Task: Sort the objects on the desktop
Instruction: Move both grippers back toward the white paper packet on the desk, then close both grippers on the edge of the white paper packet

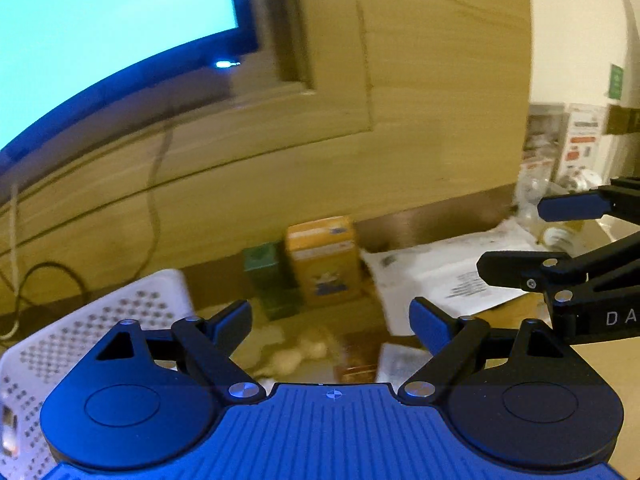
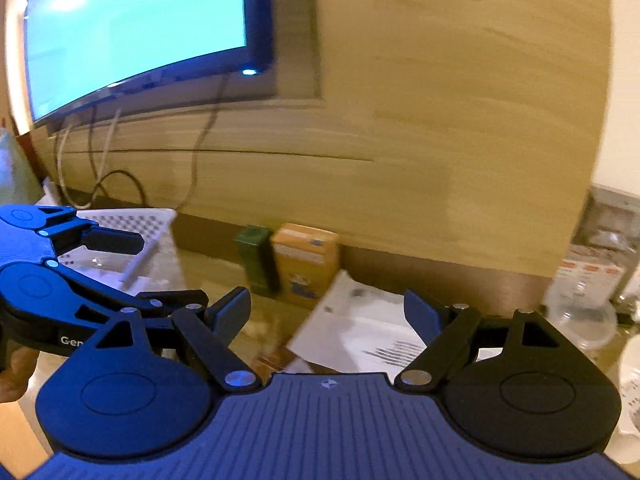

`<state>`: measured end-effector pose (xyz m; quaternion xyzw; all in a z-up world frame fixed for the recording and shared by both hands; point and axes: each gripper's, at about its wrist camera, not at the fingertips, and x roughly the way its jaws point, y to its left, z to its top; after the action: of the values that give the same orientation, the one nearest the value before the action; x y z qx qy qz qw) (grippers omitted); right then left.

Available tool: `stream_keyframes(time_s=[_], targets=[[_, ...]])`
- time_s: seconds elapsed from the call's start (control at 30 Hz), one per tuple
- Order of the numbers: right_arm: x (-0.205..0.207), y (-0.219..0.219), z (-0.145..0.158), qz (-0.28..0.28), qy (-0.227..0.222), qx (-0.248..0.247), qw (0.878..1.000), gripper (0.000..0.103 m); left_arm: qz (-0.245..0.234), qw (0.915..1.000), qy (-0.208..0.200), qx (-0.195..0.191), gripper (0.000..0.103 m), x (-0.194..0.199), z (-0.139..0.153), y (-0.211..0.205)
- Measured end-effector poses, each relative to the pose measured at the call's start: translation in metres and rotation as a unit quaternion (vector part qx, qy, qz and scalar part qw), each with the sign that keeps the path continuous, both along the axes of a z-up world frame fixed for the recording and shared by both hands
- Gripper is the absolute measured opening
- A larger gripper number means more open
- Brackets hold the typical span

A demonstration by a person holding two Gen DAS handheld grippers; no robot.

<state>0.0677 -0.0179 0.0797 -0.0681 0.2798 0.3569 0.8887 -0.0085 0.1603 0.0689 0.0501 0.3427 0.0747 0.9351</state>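
Observation:
Motion blur covers both views. A yellow box point(image 1: 324, 260) and a green box point(image 1: 266, 276) stand upright side by side against the wooden back wall. They show again as the yellow box point(image 2: 304, 260) and the green box point(image 2: 254, 260). My left gripper point(image 1: 330, 312) is open and holds nothing; below it lie a crumpled cream object point(image 1: 292, 356) and a small brown pack point(image 1: 356, 356). My right gripper point(image 2: 325, 300) is open too, above white printed papers point(image 2: 360, 320). Each gripper shows in the other's view: the right gripper point(image 1: 510, 237) at the right edge, the left gripper point(image 2: 174, 269) at the left.
A white perforated basket point(image 1: 100, 320) stands at the left, near the left gripper. A lit screen point(image 2: 120, 32) hangs on the wall with cables point(image 2: 120, 184) dangling under it. Clear plastic containers point(image 2: 580, 320) and packets crowd the right end of the desk.

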Motion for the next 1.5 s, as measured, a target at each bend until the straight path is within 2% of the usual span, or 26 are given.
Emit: stream_keyframes(time_s=[0.27,0.57,0.97,1.23,1.33,1.43,1.5], targets=[[0.023,-0.045,-0.029,-0.035,0.032,-0.003,0.999,0.086,-0.015,0.9992,0.033,-0.015,0.095,0.038,-0.033,-0.029],[0.082,-0.092,-0.052,-0.026,0.069,0.008,0.997,0.086,0.013,0.9968,0.072,-0.032,0.095,0.08,-0.065,-0.022],[0.16,-0.094,-0.1,0.003,0.108,-0.015,0.994,0.086,0.042,0.9921,0.113,-0.034,0.095,0.139,-0.104,-0.013],[0.191,-0.093,-0.126,0.006,0.141,-0.014,0.99,0.086,0.044,0.9918,0.112,-0.044,0.1,0.151,-0.107,-0.006],[0.196,-0.095,-0.133,0.005,0.157,-0.005,0.988,0.086,0.031,0.9916,0.112,-0.058,0.1,0.144,-0.104,-0.002],[0.2,-0.097,-0.137,0.011,0.17,0.011,0.985,0.087,0.01,0.9879,0.124,-0.093,0.101,0.14,-0.108,0.005],[0.202,-0.095,-0.139,0.014,0.177,0.018,0.984,0.091,0.012,0.9865,0.13,-0.099,0.102,0.141,-0.112,0.006]])
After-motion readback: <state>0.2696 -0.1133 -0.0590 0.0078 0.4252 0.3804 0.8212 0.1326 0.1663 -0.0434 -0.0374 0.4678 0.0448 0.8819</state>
